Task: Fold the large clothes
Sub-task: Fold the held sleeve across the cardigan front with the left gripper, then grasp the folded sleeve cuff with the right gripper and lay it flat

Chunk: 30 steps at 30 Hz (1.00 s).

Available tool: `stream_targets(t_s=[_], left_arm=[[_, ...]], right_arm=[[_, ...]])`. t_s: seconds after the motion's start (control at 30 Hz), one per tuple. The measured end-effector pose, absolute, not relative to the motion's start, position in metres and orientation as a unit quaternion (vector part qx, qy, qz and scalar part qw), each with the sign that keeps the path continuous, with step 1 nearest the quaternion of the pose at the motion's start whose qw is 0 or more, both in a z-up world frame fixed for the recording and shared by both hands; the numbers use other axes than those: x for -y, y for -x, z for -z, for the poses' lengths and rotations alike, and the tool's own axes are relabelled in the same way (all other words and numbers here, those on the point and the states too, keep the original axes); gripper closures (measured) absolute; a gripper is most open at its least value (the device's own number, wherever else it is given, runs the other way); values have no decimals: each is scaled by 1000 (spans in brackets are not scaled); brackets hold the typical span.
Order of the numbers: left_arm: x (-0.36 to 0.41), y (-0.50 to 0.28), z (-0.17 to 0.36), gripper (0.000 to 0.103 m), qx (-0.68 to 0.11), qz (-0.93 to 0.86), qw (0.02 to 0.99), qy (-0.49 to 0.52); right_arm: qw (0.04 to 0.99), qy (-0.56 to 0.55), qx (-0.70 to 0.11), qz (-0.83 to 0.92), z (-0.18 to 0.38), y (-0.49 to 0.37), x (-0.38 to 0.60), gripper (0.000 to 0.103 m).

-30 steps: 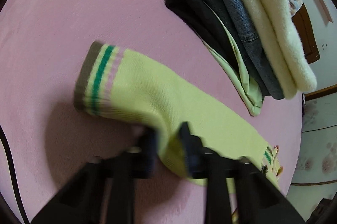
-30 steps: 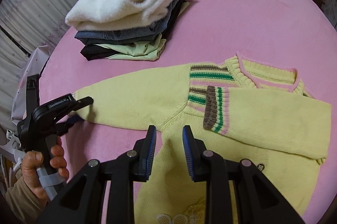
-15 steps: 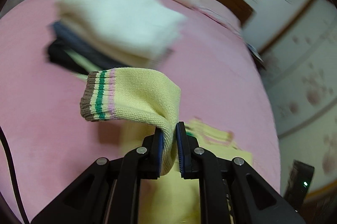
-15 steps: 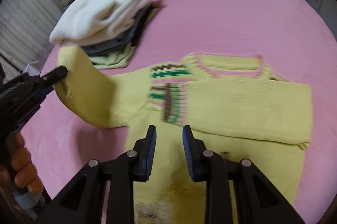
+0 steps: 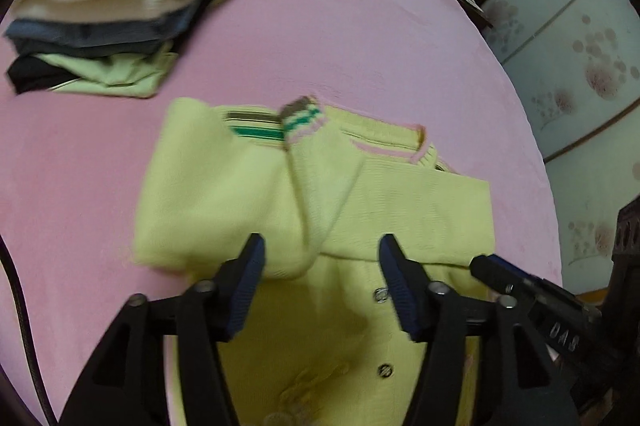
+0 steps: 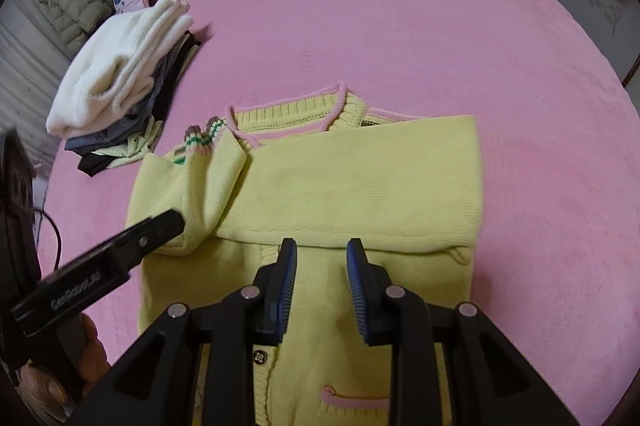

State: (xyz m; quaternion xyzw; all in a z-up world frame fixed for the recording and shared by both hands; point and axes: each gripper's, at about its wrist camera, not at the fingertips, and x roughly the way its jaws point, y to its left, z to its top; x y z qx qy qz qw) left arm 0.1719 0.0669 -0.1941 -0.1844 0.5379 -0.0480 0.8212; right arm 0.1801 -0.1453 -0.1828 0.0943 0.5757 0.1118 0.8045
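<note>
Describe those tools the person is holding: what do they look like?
Both grippers, left and right, are black plastic frames with silver screws. Their fingers carry ribbed dark-blue pads. White lettering runs along each gripper's side. A thin black cable trails from the left gripper. A bare hand holds it.

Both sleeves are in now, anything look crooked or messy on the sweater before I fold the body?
Yes: on the yellow sweater, the sleeve with the striped cuff lies bunched and slanted, its cuff poking past the collar. The other sleeve lies flat and straight.
</note>
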Motion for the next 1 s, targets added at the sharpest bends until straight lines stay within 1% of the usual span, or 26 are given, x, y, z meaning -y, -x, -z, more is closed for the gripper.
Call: stream_targets(t_s=[0.07,0.23,0.33,0.43,0.5,0.53,0.67,0.87,0.9,0.93,1.0], left_arm=[[-81,-157,190,36,-532,33,826,186],[-109,-138,203,36,-546,-15,820,170],[-128,-135,216,36,-555,-42,809,187],[-148,-131,219,36,-542,-59,809,219],[-154,-138,219,36,-532,-67,811,233],[-158,-141,219,36,-528,-69,812,239],[-167,-159,225,36,-532,-67,806,251],[-166,-171,235,36,-544,-61,802,238],[-165,-173,238,36,-546,-59,801,238],[-164,-174,238,36,-548,-58,800,238],[-161,-182,244,36,-551,-54,799,235]], right_arm=[[804,-101,-574,-120,181,-182,143,77],[807,-95,-558,-168,168,-196,116,77],[808,-81,-549,-199,162,-209,89,77],[806,-58,-545,-225,161,-226,59,76],[801,-50,-549,-233,167,-237,42,71],[798,-48,-552,-235,171,-242,34,71],[787,-43,-571,-230,192,-262,9,71],[764,-25,-614,-198,227,-285,-15,71],[760,-20,-619,-197,231,-287,-18,78],[759,-17,-620,-199,233,-287,-19,93],[761,-8,-615,-205,231,-286,-19,93]])
